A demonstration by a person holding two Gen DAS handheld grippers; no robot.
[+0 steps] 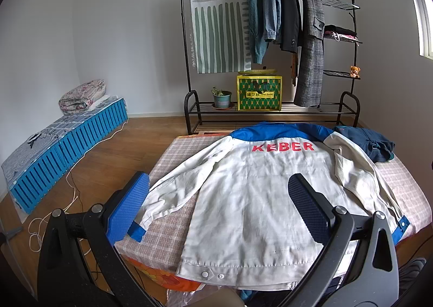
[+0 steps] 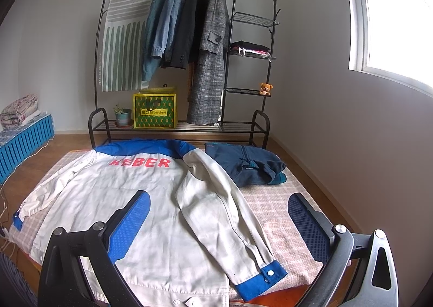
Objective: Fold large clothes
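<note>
Both tools [image 1: 219, 206] [image 2: 219, 223] agape above crumpled white jacket [image 1: 251, 198].

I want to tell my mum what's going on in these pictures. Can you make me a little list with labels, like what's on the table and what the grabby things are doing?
main garment: white jacket with blue shoulders, red KEBER lettering, lying back-up and spread flat
surface: checked table cover
right sleeve: folded inward, blue cuff near the hem
left sleeve: stretched outward, cuff at the table edge
other garment: folded navy garment beside the jacket's collar end
left hand-held gripper: open, holding nothing
right hand-held gripper: open, holding nothing
folding progress: barely begun
</note>
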